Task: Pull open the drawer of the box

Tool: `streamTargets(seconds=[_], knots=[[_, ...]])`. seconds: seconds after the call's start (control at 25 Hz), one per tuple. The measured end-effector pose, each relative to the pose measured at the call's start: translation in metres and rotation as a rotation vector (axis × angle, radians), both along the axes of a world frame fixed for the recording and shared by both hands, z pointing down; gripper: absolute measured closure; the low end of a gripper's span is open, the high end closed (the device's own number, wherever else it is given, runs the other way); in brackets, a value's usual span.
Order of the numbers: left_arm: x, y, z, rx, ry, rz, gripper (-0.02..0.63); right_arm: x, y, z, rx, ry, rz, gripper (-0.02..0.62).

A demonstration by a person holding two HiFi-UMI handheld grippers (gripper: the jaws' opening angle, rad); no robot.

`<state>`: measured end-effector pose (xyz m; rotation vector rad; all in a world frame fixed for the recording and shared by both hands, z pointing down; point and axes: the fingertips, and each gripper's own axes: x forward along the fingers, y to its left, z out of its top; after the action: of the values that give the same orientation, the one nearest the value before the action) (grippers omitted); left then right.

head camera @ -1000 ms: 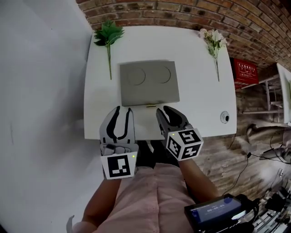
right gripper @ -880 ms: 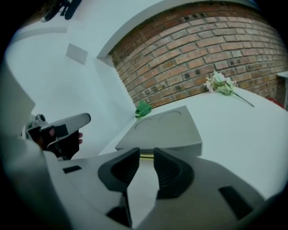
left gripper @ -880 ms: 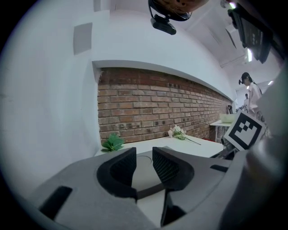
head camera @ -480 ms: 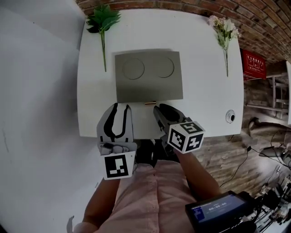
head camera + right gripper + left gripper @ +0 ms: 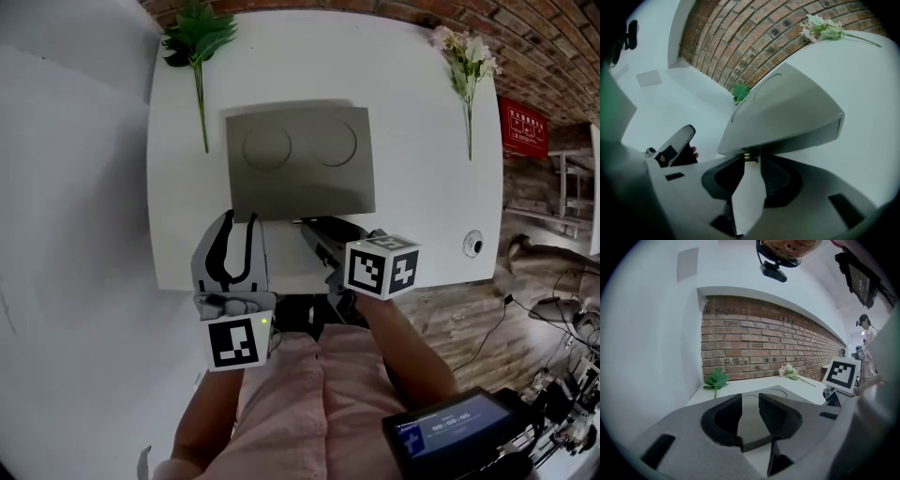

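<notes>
A flat grey box (image 5: 300, 159) with two round recesses in its top lies on the white table (image 5: 412, 187). A small brass knob (image 5: 302, 221) sticks out of its near face, and the drawer looks closed. My right gripper (image 5: 315, 229) points at that face. In the right gripper view the knob (image 5: 750, 157) sits right at the tips of the right gripper (image 5: 751, 164). Its jaws have just been opening and stand apart, and I see no pad pressing on the knob. My left gripper (image 5: 240, 221) is open and empty at the box's near left corner (image 5: 749, 420).
A green leafy sprig (image 5: 197, 42) lies at the table's far left and a pale flower stem (image 5: 466, 56) at its far right. A cable grommet (image 5: 473, 244) sits near the right front edge. A brick wall (image 5: 754, 348) runs behind the table, and a white wall (image 5: 66, 234) on the left.
Both grippers have come forward and down toward the box's near face. The right gripper has rolled, so its marker cube shows another face, and its tips now reach the knob.
</notes>
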<state>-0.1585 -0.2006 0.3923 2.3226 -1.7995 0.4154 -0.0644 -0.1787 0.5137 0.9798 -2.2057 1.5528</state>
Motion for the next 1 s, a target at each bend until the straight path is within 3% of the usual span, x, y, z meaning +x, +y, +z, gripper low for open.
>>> streamTargets(seconds=[0.36, 1.0], knots=[[-0.008, -0.009, 0.004, -0.006, 0.008, -0.01, 0.489, -0.004, 0.0, 0.0, -0.051, -0.082, -0.004, 0.52], [-0.014, 0.0, -0.002, 0.017, -0.003, -0.005, 0.49, -0.002, 0.013, 0.0, -0.03, -0.071, 0.015, 0.528]])
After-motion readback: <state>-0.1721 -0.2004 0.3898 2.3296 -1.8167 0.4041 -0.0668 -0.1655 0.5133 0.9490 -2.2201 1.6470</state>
